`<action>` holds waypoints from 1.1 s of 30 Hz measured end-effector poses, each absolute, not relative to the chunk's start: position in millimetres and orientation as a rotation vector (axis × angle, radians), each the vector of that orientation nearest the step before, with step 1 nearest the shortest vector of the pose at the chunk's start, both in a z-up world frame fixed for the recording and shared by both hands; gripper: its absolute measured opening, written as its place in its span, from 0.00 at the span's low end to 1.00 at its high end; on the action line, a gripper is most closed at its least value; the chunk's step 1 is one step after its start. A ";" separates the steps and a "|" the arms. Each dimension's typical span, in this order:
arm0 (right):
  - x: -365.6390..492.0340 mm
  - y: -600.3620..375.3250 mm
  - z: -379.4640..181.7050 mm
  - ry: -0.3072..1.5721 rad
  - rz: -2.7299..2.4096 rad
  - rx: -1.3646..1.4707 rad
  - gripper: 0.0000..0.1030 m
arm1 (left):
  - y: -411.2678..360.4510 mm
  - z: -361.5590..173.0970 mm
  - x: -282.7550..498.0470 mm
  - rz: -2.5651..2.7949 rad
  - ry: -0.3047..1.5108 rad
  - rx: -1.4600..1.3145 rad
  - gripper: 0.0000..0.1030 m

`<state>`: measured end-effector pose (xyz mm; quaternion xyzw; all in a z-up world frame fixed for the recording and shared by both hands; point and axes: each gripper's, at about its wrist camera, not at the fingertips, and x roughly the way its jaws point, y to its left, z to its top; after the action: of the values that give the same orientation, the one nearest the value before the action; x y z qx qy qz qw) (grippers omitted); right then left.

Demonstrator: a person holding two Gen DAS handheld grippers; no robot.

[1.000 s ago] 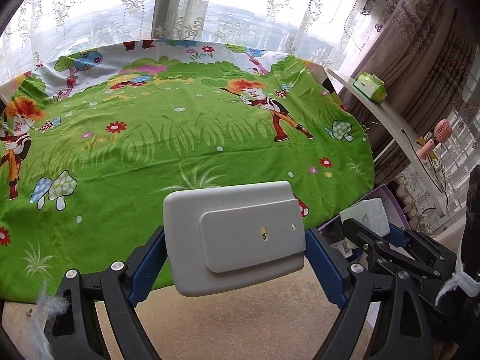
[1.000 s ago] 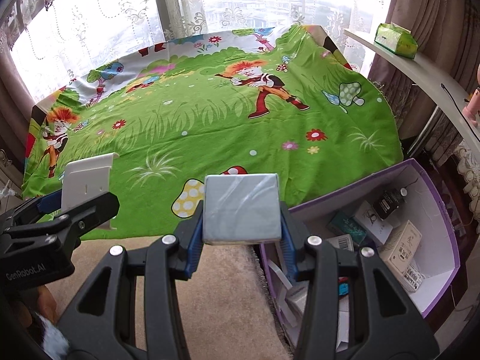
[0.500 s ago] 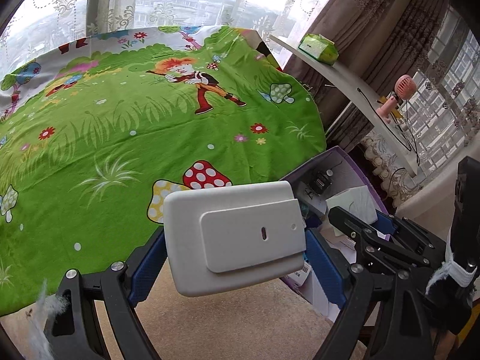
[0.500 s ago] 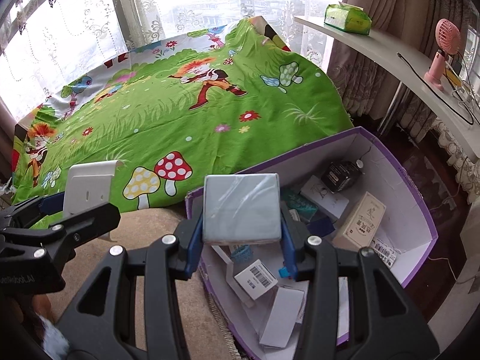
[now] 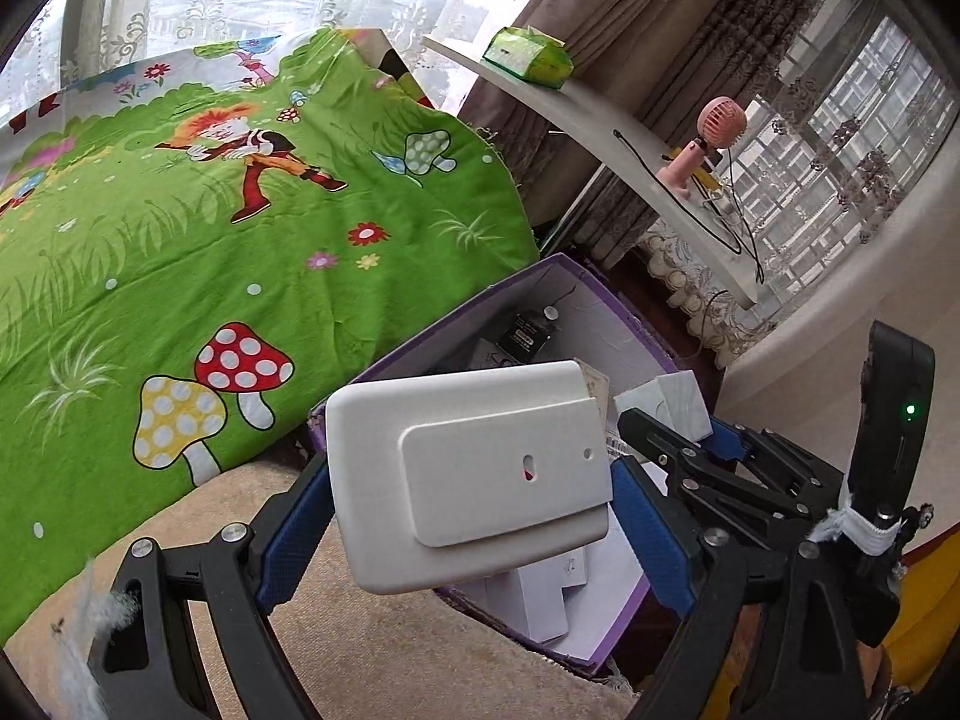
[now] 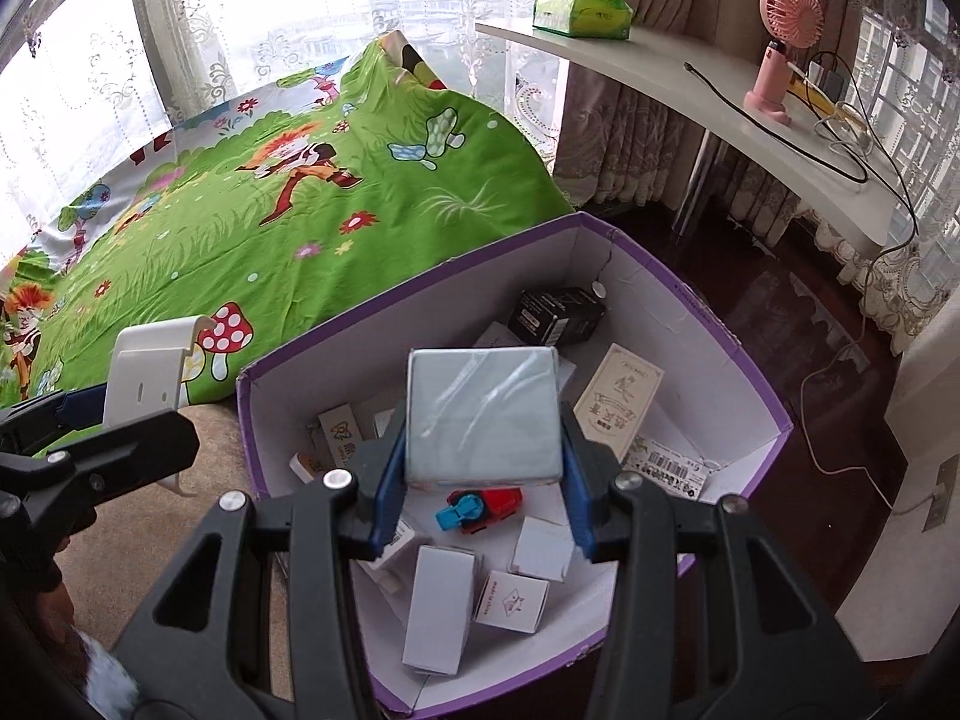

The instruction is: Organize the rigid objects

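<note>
My left gripper (image 5: 471,498) is shut on a wide white plastic plate with a raised panel (image 5: 468,474), held over the near corner of a purple-edged cardboard box (image 5: 576,276). In the right wrist view that plate (image 6: 150,372) shows at the left, outside the box's left wall. My right gripper (image 6: 483,468) is shut on a grey shrink-wrapped square box (image 6: 483,414), which hangs above the inside of the purple box (image 6: 744,354). Several small cartons, a black box (image 6: 555,315) and a red and blue toy (image 6: 480,507) lie on its floor.
A bed with a green cartoon sheet (image 6: 252,222) sits left of the box. A white shelf (image 6: 720,102) on the right carries a green tissue pack (image 6: 582,12), a pink fan (image 6: 780,48) and cables. Beige carpet (image 5: 384,648) lies underneath; dark floor (image 6: 828,372) runs to the right.
Both grippers have swung to the right, from over the bed's edge to the purple box. The right one now hangs over the box's inside. Both grips are unchanged.
</note>
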<state>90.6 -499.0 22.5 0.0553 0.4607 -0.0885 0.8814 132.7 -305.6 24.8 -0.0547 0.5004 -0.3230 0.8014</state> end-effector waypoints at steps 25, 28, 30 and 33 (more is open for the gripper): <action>64.7 -496.6 20.5 0.981 -0.240 0.112 0.78 | -282.1 -9.4 121.7 -0.660 1.257 -0.183 1.00; 65.8 -495.9 20.2 0.982 -0.246 0.102 0.79 | -284.5 -10.6 121.4 -0.665 1.255 -0.149 1.00; 66.3 -496.1 19.7 0.984 -0.247 0.100 0.79 | -286.9 -12.3 120.6 -0.661 1.257 -0.127 1.00; 66.9 -497.1 18.4 0.986 -0.248 0.106 0.79 | -294.4 -13.5 118.3 -0.656 1.258 -0.057 1.00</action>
<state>66.9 -497.1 18.4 0.0507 0.4720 -0.1186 0.8721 118.3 -294.4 -13.5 -0.0260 0.5776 -0.3012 0.7582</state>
